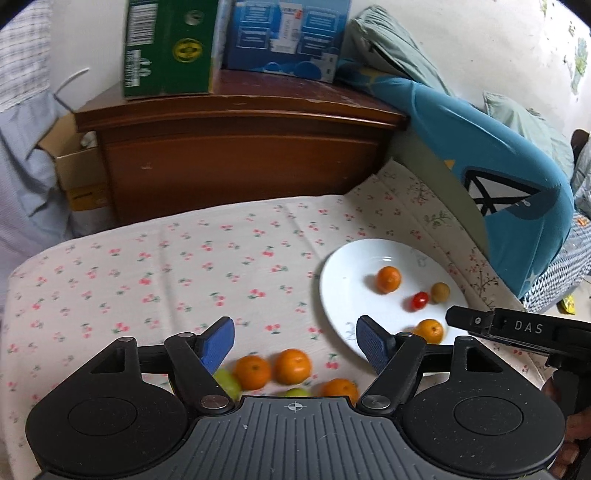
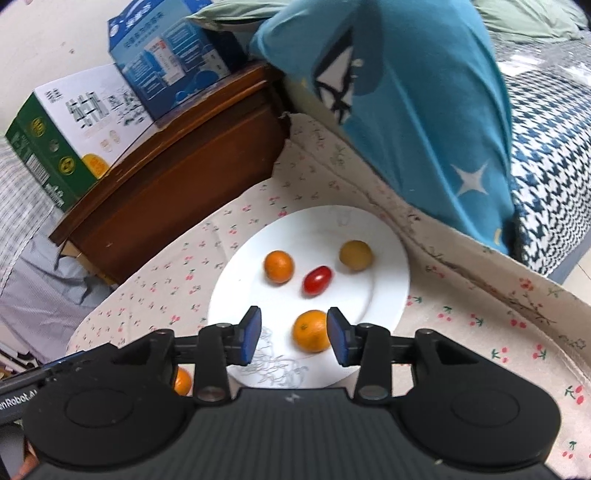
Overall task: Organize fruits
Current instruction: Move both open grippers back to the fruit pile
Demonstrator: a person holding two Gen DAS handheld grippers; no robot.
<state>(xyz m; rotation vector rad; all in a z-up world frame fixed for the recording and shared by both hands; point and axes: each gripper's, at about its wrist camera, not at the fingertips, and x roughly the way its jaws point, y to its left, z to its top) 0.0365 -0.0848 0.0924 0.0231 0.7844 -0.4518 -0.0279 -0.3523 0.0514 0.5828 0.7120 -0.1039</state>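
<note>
A white plate [image 2: 391, 266] on the cherry-print cloth holds two small oranges [image 2: 279, 266], a red cherry tomato [image 2: 317, 280] and a tan round fruit [image 2: 355, 255]. My right gripper [image 2: 295, 336] is open around the nearer orange [image 2: 311, 330], which sits close to the right pad with a gap on its left. My left gripper [image 1: 297, 338] is open over the cloth, left of the plate [image 1: 332, 266]. Below it lie three oranges [image 1: 291, 365] and two green grapes [image 1: 229, 382], with none between the pads. The right tool's black body [image 1: 524, 328] reaches over the plate's near edge.
A brown wooden nightstand [image 1: 236, 158] stands behind the cloth with a green box [image 1: 170, 48] and a blue box [image 1: 288, 33] on top. A blue pillow [image 1: 491, 177] leans right of the plate. A cardboard box [image 1: 77, 173] sits at the left.
</note>
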